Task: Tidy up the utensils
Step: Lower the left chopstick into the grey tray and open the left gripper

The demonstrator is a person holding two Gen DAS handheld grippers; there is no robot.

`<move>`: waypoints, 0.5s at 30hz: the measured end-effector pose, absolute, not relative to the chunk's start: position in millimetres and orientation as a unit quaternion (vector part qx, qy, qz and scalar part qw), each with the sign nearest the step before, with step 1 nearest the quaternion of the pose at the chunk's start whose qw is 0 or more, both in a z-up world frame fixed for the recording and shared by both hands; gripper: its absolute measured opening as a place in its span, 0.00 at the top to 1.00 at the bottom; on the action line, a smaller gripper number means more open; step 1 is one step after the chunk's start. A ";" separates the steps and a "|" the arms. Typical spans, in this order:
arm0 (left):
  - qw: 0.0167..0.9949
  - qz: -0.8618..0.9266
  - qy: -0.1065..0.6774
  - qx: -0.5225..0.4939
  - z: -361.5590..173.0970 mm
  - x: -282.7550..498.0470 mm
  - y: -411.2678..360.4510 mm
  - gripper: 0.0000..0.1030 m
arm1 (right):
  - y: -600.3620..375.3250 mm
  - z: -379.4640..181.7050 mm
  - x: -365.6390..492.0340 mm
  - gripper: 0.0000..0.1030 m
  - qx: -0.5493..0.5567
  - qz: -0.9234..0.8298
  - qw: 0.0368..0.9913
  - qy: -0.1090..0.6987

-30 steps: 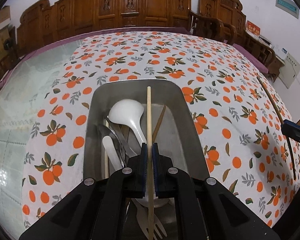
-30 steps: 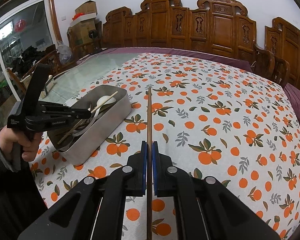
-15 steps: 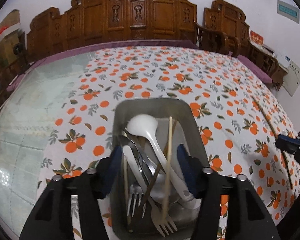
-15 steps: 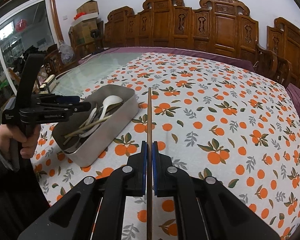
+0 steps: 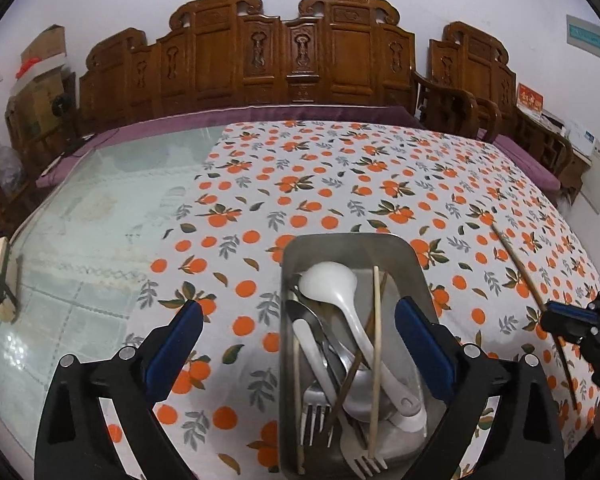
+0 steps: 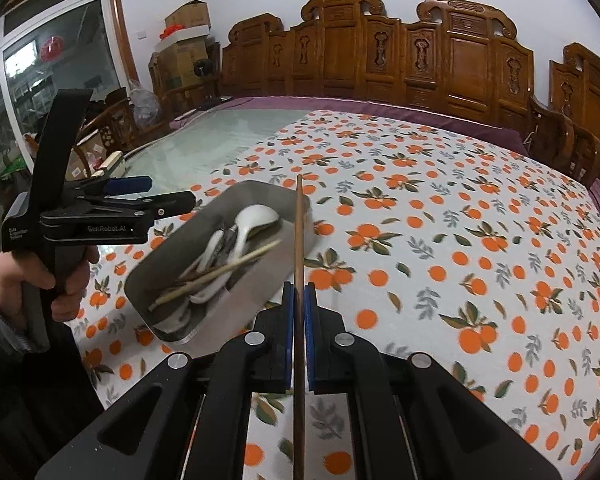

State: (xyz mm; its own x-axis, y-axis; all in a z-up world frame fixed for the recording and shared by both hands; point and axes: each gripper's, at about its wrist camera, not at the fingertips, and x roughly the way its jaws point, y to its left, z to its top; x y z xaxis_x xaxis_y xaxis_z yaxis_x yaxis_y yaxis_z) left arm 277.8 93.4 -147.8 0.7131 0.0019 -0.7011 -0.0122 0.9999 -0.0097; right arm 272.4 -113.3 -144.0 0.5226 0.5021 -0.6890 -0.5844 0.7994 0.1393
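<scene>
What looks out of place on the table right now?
Nothing spilled or damaged. The only utensil outside the metal tray is the dark chopstick clamped in the right gripper. The left gripper hangs open over the tray.

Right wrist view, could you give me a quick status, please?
Right gripper shut on dark chopstick. Left gripper open over metal tray. Nothing blocking the tray.

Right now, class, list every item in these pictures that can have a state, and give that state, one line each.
left gripper: open, empty, above the tray.
right gripper: shut on the dark chopstick.
metal tray: on the tablecloth, holding utensils.
light chopstick: lying in the tray, released.
white ladle: lying in the tray.
fork: lying in the tray.
</scene>
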 end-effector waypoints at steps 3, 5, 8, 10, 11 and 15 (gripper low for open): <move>0.927 0.005 0.375 -0.009 -144.7 276.4 99.0 0.10 | -100.7 -143.8 274.9 0.94 -0.048 0.317 0.869 0.377; 0.928 0.006 0.373 -0.008 -142.5 275.1 102.1 0.10 | -93.3 -144.0 277.7 0.94 -0.039 0.321 0.867 0.379; 0.929 0.008 0.369 -0.007 -139.6 273.4 108.3 0.10 | -80.0 -146.1 283.1 0.94 -0.021 0.325 0.864 0.385; 0.930 0.009 0.367 -0.011 -137.3 272.0 113.3 0.10 | -73.0 -147.6 286.2 0.94 -0.013 0.326 0.862 0.388; 0.930 0.009 0.366 -0.012 -136.3 271.4 115.4 0.10 | -69.7 -148.5 288.0 0.94 -0.010 0.326 0.861 0.389; 0.932 0.011 0.361 -0.018 -131.7 267.9 125.7 0.10 | -55.3 -151.8 298.3 0.94 0.020 0.324 0.858 0.398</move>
State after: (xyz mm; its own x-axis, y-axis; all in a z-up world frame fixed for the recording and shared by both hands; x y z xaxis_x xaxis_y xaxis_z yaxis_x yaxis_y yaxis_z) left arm 267.9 125.7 -131.7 0.7386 0.0065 -0.6741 -0.0330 0.9991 -0.0266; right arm 298.3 -55.3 -151.8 0.4725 0.5720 -0.6705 -0.5409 0.7888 0.2918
